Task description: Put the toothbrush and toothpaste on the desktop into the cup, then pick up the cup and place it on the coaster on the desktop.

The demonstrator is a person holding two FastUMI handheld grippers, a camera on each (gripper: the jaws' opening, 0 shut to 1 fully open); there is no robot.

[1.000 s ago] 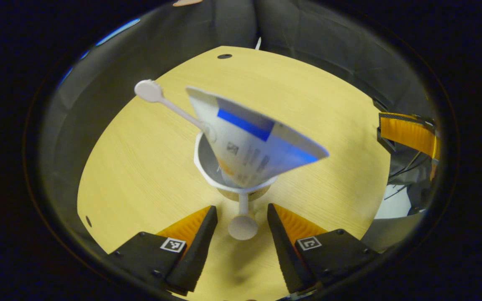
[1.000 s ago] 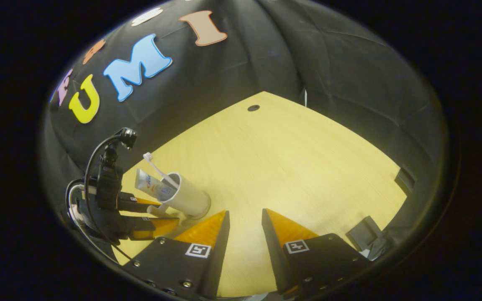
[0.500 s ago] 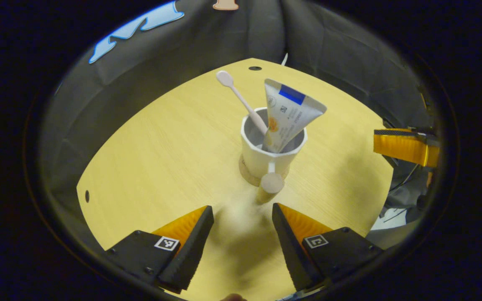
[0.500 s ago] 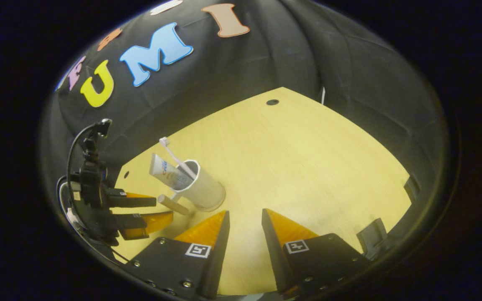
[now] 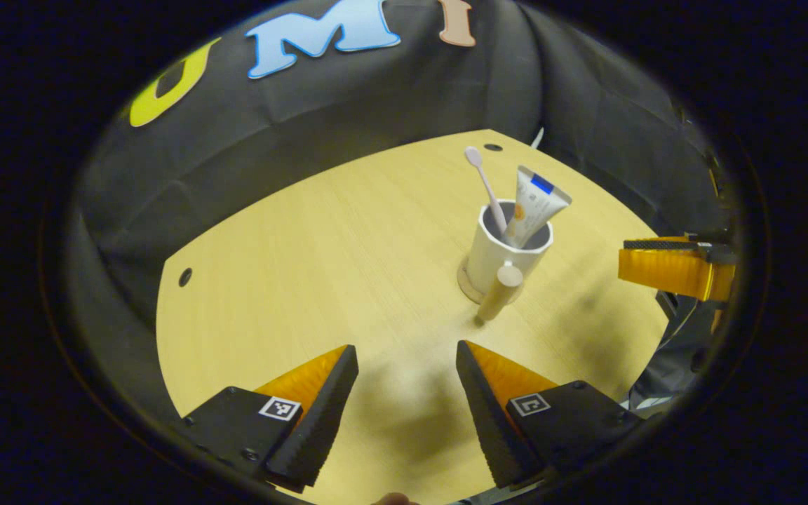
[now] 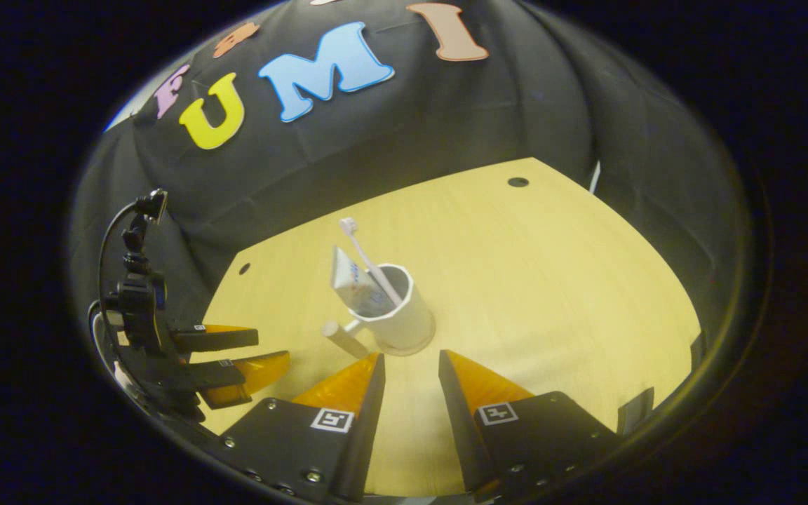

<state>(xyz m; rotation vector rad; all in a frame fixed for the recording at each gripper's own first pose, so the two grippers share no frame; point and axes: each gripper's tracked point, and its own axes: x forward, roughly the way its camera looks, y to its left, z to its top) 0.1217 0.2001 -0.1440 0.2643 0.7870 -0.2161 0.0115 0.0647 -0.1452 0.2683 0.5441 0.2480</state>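
Since a second ago your left gripper [image 5: 404, 393] has backed well away from the cup [image 5: 506, 252], which now sits on the coaster [image 5: 466, 289]. Both grippers gape, holding nothing. Withdraw straight back, clear of the handle [image 5: 499, 294]. Toothbrush [image 5: 486, 186] and toothpaste [image 5: 534, 207] stand near upright, leaning apart.

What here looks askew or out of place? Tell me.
Nothing stands out. The cup stands upright on the coaster, with the toothbrush and toothpaste leaning inside it. Nothing is spilled on the desktop.
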